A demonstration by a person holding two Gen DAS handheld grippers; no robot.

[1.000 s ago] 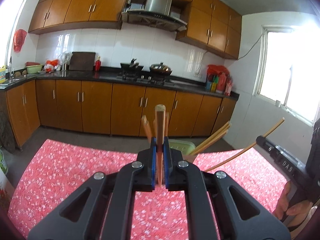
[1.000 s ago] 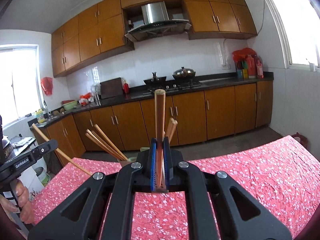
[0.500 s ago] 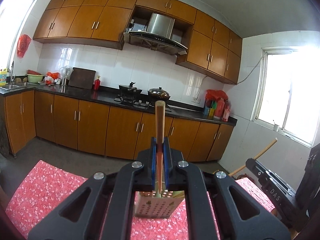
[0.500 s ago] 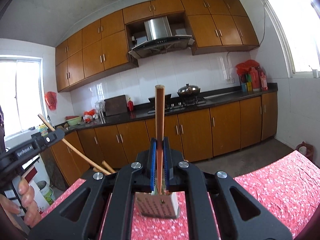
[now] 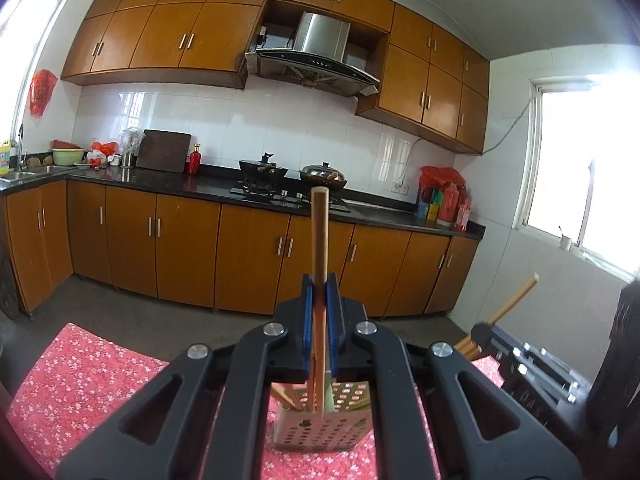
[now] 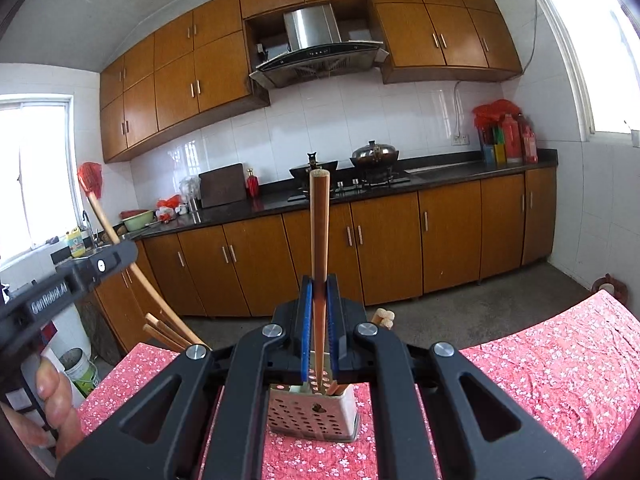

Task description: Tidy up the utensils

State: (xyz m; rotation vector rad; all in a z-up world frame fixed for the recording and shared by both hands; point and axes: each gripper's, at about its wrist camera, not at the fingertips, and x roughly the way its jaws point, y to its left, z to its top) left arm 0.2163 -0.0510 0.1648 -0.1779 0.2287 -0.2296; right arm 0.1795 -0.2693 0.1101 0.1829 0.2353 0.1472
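My left gripper (image 5: 319,304) is shut on a wooden chopstick (image 5: 319,236) that stands upright, its lower end inside the perforated utensil holder (image 5: 320,428) just below. My right gripper (image 6: 318,304) is shut on another wooden chopstick (image 6: 319,232), also upright, its tip down in the same holder (image 6: 312,416). Several other chopsticks (image 6: 168,332) lean out of the holder. The left gripper (image 6: 68,284) shows at the left of the right wrist view, and the right gripper (image 5: 520,356) at the right of the left wrist view.
The holder stands on a table with a red flowered cloth (image 6: 540,368). Behind are kitchen cabinets (image 5: 180,248), a stove with pots (image 5: 292,172) and a white bucket (image 6: 80,372) on the floor at left.
Both grippers have risen and tilted down over the holder, which has come into view beneath each. The held chopsticks' tips have gone down into it.
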